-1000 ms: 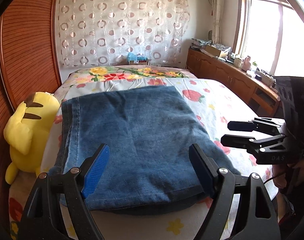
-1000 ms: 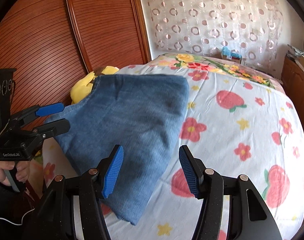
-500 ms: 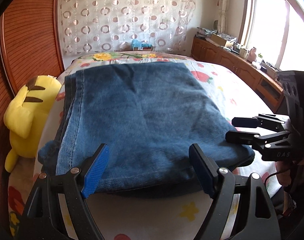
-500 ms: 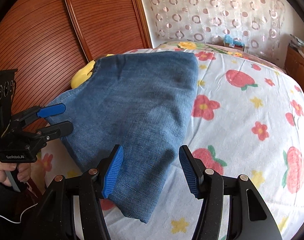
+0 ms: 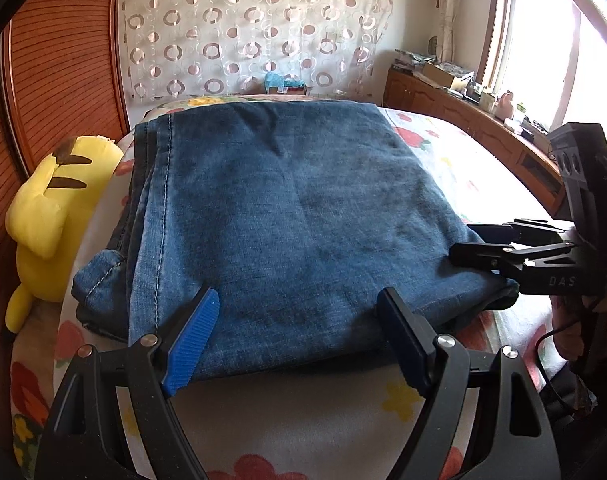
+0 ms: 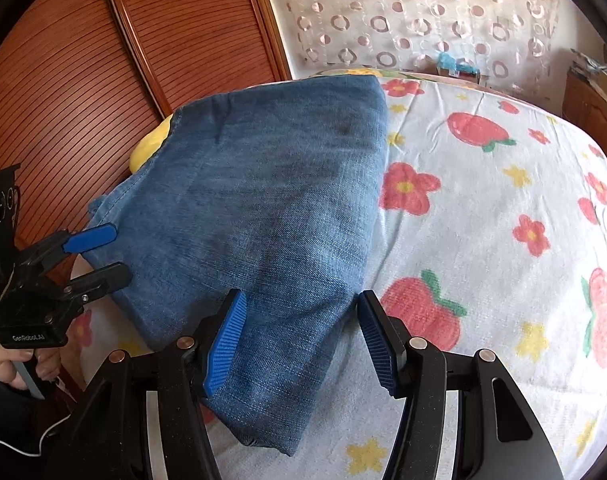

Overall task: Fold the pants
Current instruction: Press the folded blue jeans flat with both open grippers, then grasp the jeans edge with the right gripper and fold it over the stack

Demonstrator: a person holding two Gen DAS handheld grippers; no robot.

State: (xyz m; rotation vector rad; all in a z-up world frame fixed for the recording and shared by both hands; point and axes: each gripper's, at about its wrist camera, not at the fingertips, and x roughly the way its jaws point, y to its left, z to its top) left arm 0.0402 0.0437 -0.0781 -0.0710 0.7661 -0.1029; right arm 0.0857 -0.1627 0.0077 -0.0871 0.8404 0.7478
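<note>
**Folded jeans on the bed, both jaws spread**

The left wrist view alone shows the window (image 5: 543, 52) and wooden cabinets (image 5: 463, 120); the right wrist view shows more strawberry-print bed (image 6: 483, 208). The folded pants (image 5: 287, 216) lie on the bed beside a yellow plush toy (image 5: 51, 216). The left hand-held gripper (image 5: 299, 344), marked "GenRobot.AI", and the right hand-held gripper (image 6: 301, 340), marked "DAS", both gape wide at the near denim edge, gripping nothing.

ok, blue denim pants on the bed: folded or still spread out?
Folded. The blue denim pants lie as a compact rectangle on the floral bedsheet, with stacked layers showing along the left edge. Both grippers are open, gripping nothing.
</note>
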